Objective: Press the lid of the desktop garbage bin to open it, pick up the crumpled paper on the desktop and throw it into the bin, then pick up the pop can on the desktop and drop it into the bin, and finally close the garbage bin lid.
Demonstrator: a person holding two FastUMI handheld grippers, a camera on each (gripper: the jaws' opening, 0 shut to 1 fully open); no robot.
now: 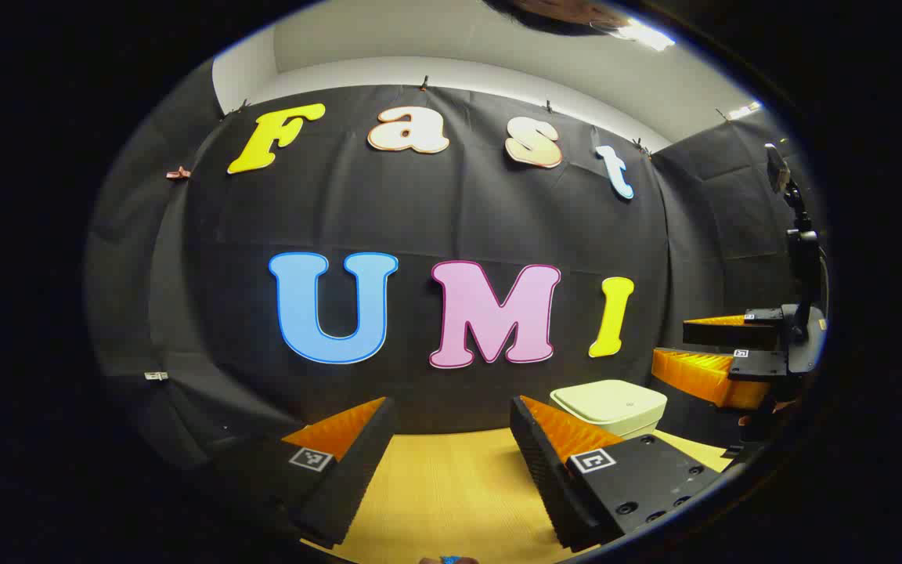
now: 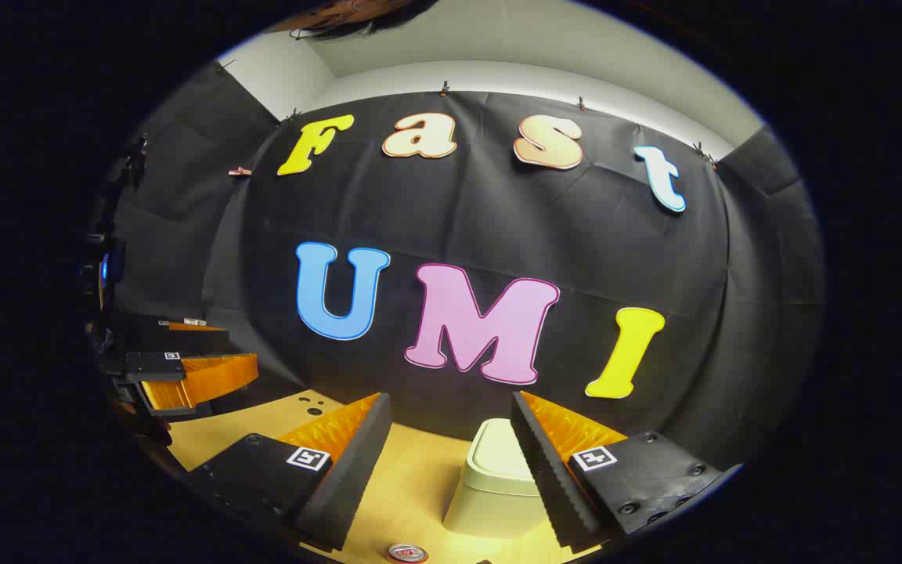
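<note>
The cream garbage bin [image 1: 611,403] stands on the wooden table [image 1: 443,486] near the back wall, lid down. In the left gripper view it lies just right of my open left gripper [image 1: 451,403], which holds nothing. My right gripper [image 1: 721,352] hangs beyond the bin, fingers apart. In the right gripper view the bin [image 2: 490,478] sits low between the fingers of my open right gripper [image 2: 449,399], a little ahead of them and not touched. The round top of the pop can [image 2: 408,553] peeks in at the bottom edge. My left gripper [image 2: 185,364] shows at the far left, fingers apart.
Black cloth walls close the booth behind the table [image 2: 412,486] and at both sides. A camera stand [image 1: 799,235] rises at the right of the left gripper view. A small blue scrap [image 1: 449,559] at the bottom edge is too cut off to identify.
</note>
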